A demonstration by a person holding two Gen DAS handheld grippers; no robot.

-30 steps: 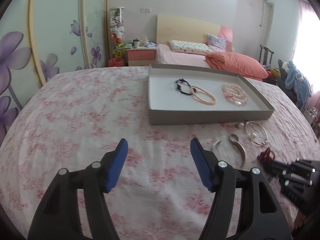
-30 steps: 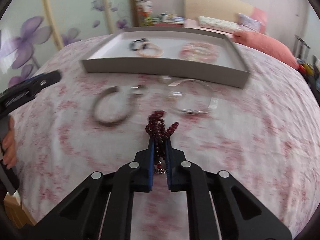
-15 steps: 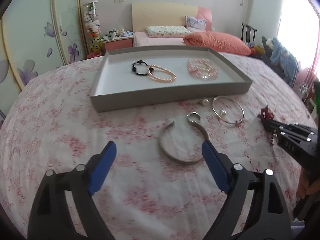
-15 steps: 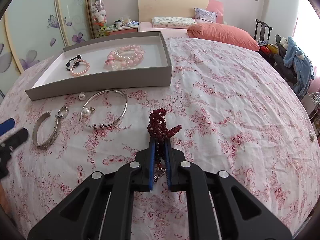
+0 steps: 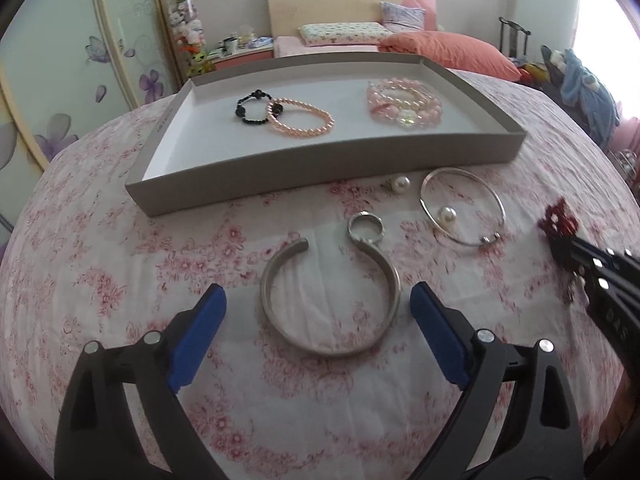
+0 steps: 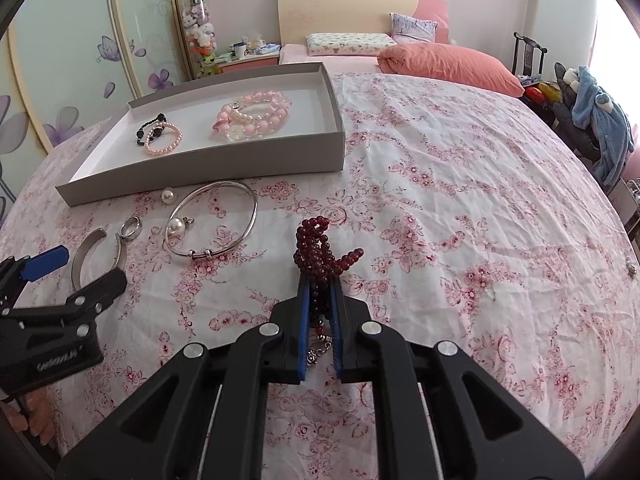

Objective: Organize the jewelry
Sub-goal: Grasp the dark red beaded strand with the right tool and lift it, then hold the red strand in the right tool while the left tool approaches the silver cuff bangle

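Note:
My left gripper (image 5: pixel 316 312) is open, its blue pads on either side of a wide silver cuff (image 5: pixel 332 300) lying on the floral cloth. A silver ring (image 5: pixel 365 229) touches the cuff's far end. My right gripper (image 6: pixel 320 292) is shut on a dark red bead bracelet (image 6: pixel 320 248) and holds it above the cloth. A thin silver bangle with a pearl (image 5: pixel 462 210) and a loose pearl (image 5: pixel 400 184) lie near the grey tray (image 5: pixel 320 164). The tray holds a black bracelet (image 5: pixel 250 110), a peach pearl bracelet (image 5: pixel 300 120) and pink bead bracelets (image 5: pixel 404 106).
The table is round, covered by a pink floral cloth (image 6: pixel 460 200). A bed with an orange pillow (image 6: pixel 448 62) stands behind it. A chair with blue clothes (image 6: pixel 596 120) stands at the right. The left gripper shows in the right wrist view (image 6: pixel 48 280).
My left gripper has swung right and closed in over the silver cuff, now between its pads. My right gripper has turned right with the red bracelet still held.

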